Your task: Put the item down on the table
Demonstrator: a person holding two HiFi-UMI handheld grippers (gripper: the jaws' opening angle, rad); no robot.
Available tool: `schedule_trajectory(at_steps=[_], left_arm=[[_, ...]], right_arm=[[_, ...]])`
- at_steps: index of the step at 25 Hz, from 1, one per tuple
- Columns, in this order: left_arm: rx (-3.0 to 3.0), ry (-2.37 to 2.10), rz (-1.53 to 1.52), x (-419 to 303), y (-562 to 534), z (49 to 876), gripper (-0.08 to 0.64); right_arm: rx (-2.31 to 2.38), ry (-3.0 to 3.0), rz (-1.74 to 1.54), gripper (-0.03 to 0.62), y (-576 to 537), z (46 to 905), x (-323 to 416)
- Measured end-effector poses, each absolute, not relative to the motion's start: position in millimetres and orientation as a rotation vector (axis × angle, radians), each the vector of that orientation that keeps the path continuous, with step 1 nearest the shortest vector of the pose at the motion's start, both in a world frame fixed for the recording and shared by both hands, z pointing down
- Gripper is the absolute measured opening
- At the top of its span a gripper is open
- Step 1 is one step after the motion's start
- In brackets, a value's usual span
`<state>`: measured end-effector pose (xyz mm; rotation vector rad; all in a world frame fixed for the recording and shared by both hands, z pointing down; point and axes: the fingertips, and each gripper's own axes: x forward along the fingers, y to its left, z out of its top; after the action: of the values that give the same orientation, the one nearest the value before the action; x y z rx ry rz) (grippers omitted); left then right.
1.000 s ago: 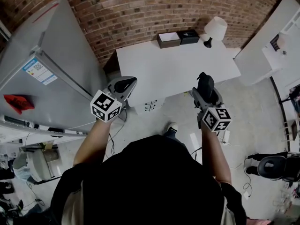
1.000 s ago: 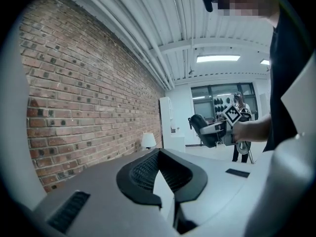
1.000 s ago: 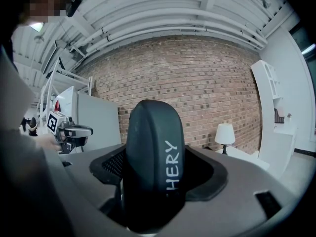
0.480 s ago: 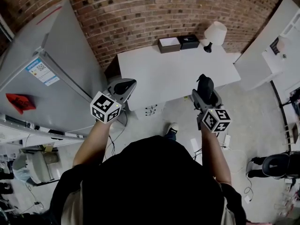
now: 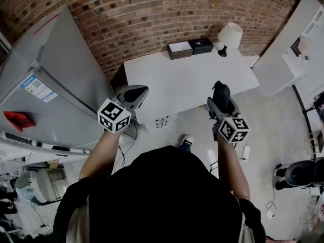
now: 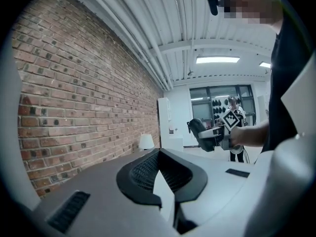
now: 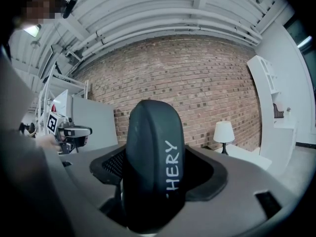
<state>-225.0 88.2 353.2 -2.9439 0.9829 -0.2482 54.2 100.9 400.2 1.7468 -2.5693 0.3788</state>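
A dark, rounded item (image 7: 153,167) with white letters stands upright between the jaws of my right gripper (image 7: 154,181), which is shut on it. In the head view the item (image 5: 220,89) sticks out of the right gripper (image 5: 221,101) in the air, just off the near edge of the white table (image 5: 187,75). My left gripper (image 5: 134,93) hovers at the table's near left corner. Its jaws (image 6: 160,174) meet with nothing between them. The left gripper view also catches the right gripper (image 6: 212,136) carrying the item (image 6: 197,129).
A white lamp (image 5: 229,36) and two dark boxes (image 5: 180,48) stand at the table's far edge against the brick wall. A grey fridge (image 5: 55,85) is at the left, a white cabinet (image 5: 291,49) at the right. Cables lie on the floor (image 5: 167,118).
Both grippers keep nearly the same pose. The table, lamp and fridge have shifted slightly in the head view as the camera moved.
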Motion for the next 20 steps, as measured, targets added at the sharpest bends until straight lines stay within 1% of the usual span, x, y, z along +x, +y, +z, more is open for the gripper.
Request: schedule_trajectory(at_steps=[20], left_arm=[[-2.973, 1.003, -0.302, -179, 12, 375, 0.015]], right_arm=[[1.729, -2.537, 0.432, 0.347, 19, 424, 100]])
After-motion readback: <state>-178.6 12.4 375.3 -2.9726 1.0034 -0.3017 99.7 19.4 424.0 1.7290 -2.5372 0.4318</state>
